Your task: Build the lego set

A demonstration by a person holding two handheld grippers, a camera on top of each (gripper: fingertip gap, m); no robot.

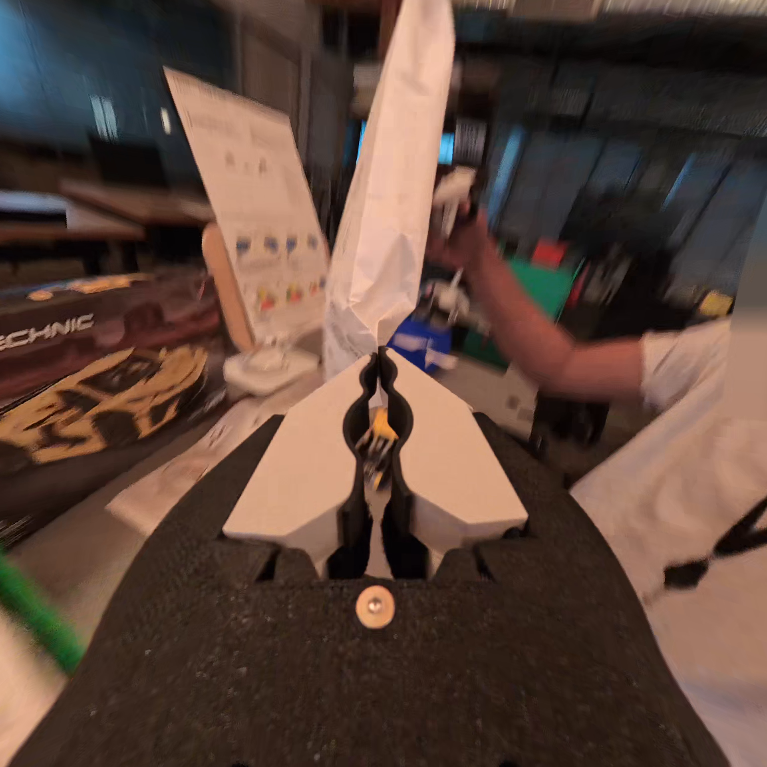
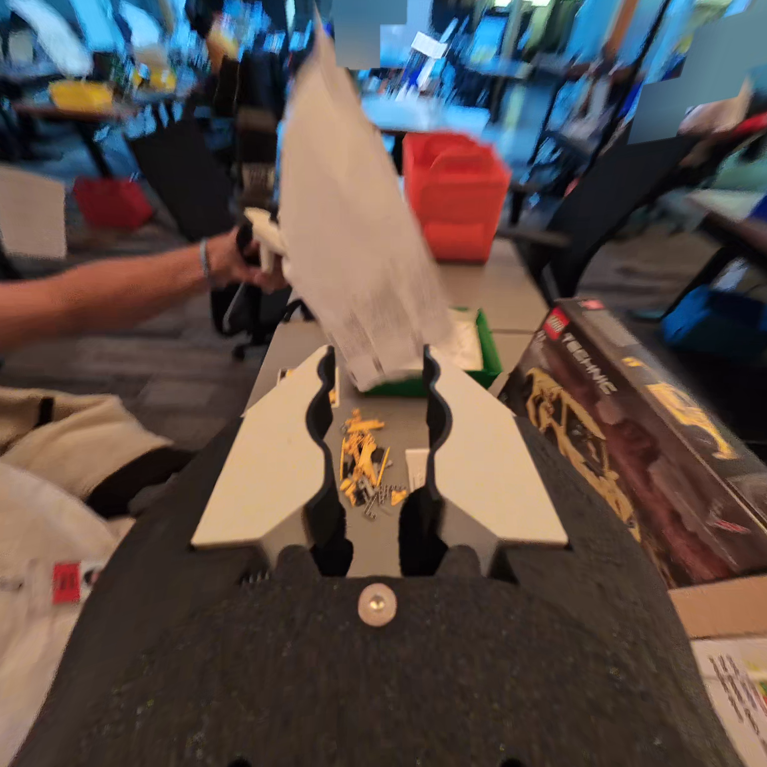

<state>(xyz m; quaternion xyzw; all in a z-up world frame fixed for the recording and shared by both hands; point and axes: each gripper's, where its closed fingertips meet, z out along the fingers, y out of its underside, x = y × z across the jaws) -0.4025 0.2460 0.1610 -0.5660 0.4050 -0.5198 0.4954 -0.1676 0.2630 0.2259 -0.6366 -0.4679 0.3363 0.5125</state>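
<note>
the left gripper (image 1: 378, 357) has its jaws pressed together on the bottom corner of a white paper bag (image 1: 394, 199), which stands up tall and crumpled above the tips. the right gripper (image 2: 377, 361) has its jaws apart, holding nothing, with the same bag (image 2: 352, 249) hanging just beyond its tips, blurred with motion.

the lego pieces (image 2: 365, 460) lie in a loose heap on the grey worktop (image 2: 489, 290), roughly mid-worktop, with the set's box (image 2: 622, 448) along the right edge and a green tray (image 2: 483, 352) farther back. an instruction sheet (image 1: 253, 207) is propped up toward the left side of the worktop.

the bag looks thin, light and limp. it will fold and flap rather than hold shape, so a pinch at a corner or seam seems the sound grip (whether anything is left inside it cannot be told).

the pieces look small, hard, light and smooth: yellow panels, thin dark pins and beams. they will likely skid on the worktop or pop from the pads if squeezed off-centre. a longer yellow beam is best taken across its narrow width near the middle. the small pins are tangled in the heap and would want separating first.
</note>
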